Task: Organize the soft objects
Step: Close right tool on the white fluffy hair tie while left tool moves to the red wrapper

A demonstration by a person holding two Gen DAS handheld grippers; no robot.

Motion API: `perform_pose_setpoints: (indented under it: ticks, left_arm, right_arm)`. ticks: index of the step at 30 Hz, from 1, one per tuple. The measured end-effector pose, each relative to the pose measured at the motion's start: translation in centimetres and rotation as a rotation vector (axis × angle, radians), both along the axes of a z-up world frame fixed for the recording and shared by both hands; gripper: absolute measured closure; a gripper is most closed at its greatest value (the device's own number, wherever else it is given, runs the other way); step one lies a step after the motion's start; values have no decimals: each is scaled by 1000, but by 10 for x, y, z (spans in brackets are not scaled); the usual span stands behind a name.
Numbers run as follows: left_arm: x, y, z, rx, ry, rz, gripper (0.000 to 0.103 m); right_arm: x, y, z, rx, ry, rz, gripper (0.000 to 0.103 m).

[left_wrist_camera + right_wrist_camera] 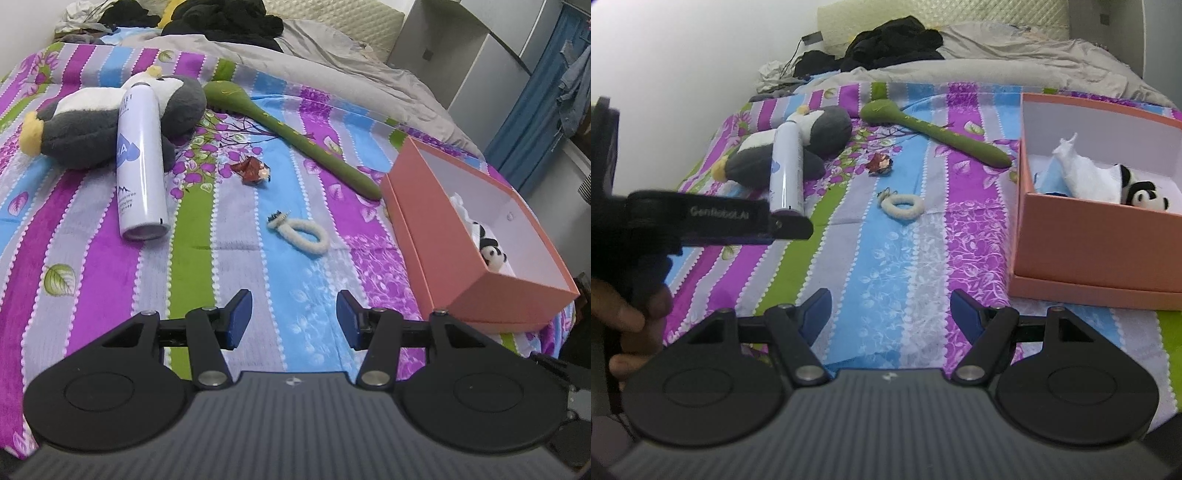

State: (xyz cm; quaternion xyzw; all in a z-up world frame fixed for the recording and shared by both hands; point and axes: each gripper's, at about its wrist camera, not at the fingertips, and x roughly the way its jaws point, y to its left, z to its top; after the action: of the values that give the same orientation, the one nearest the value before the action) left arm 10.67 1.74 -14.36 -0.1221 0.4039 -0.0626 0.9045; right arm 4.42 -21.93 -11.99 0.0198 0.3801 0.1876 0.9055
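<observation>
Striped bed sheet (92, 280) in purple, blue, green and grey covers the bed; grey duvet (332, 70) and dark clothes (229, 22) heaped at the far end.

Left tongs (293, 319): spread apart, nothing between the blue pads, hovering over the sheet. Right tongs (890, 314): likewise spread and gripping nothing. From the right wrist view the left tool's body shows at the left edge, with the person's left hand (624, 317) wrapped round its handle.

Far ahead-left of the left tongs: plush penguin (92, 122), grey and white with yellow feet, lying on its side. White spray can (140, 158) lies across it, resting on the penguin's body, base end toward the tongs.

Ahead, just left of centre: small crumpled reddish wrapper (251, 170) on the sheet, apart from everything else.

Ahead, nearly centred and nearest the left tongs: white fuzzy hair tie (303, 234), a loop lying flat with a small dark charm at its far-left end. Well clear of both tongs.

Beyond it, running diagonally from far-centre to right: long green plush stem (295, 136), its near tip just beside the box corner.

Ahead-right: pink open box (443, 243), white inside. In it, a small panda plush (1145, 194) at the near-right end, touching a white cloth (1086, 173); something blue beside the cloth, cannot tell what.
</observation>
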Motion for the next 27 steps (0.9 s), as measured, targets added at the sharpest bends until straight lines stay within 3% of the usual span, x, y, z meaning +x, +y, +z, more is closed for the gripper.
perform_pose_setpoints:
  ticks: [19,27]
  left_arm:
    - [116,13,-33,-21,8,34,46]
    - [174,18,-58,-45,22,49,44]
  right_arm:
    - [92,25,-41,-37,45,34,30]
    - [138,40,-57,-76,12,75,30]
